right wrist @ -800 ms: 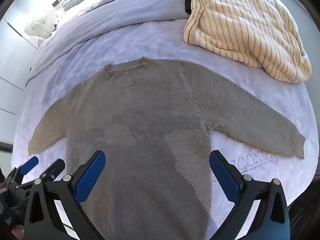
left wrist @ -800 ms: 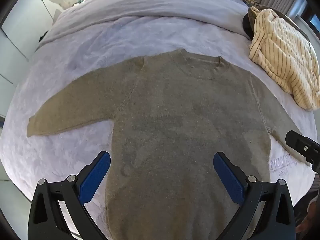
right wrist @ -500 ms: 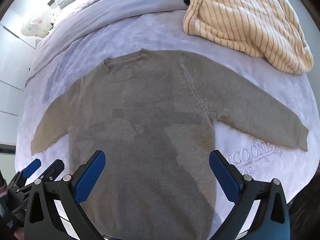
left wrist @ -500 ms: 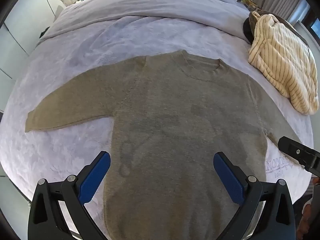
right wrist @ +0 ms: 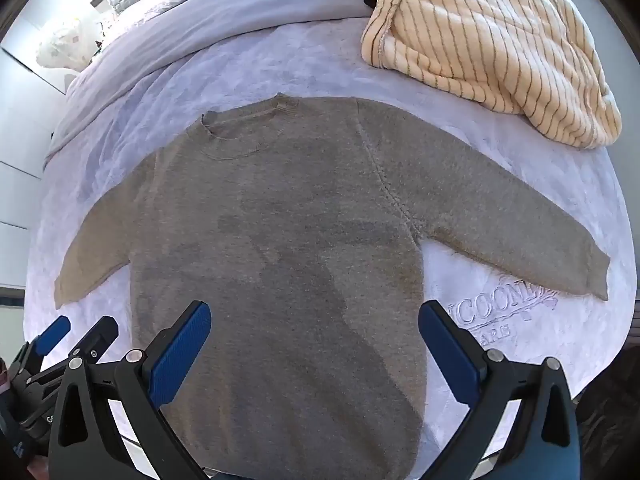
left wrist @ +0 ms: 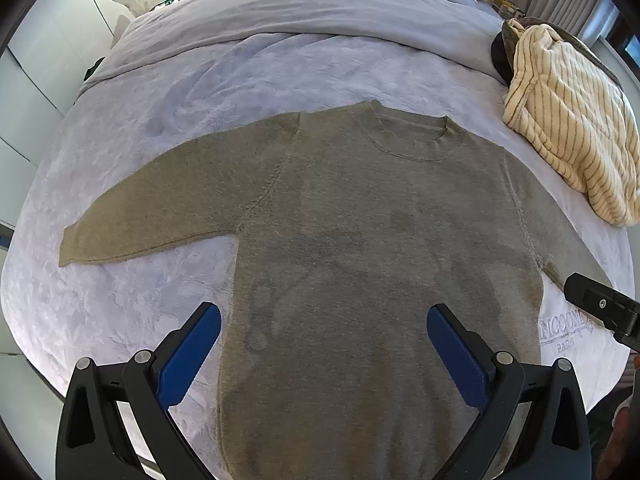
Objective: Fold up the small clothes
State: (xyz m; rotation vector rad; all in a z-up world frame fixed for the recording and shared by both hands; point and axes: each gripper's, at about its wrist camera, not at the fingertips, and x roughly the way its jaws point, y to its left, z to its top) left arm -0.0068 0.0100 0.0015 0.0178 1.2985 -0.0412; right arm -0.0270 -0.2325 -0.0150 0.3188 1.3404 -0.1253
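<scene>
Across the middle of both views, a taupe sweater (left wrist: 380, 240) was seen spread flat on the bed (left wrist: 140, 312), sleeves out. Left gripper (left wrist: 324, 354) and right gripper (right wrist: 314, 350) were held above it, jaws released, nothing grasped. Soft, limp knit judged; sleeve cuffs suggested as holds.

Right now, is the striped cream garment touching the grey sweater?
Apart. The right wrist view shows a strip of lavender blanket between the striped cream garment and the grey sweater, along its shoulder and sleeve.
</scene>
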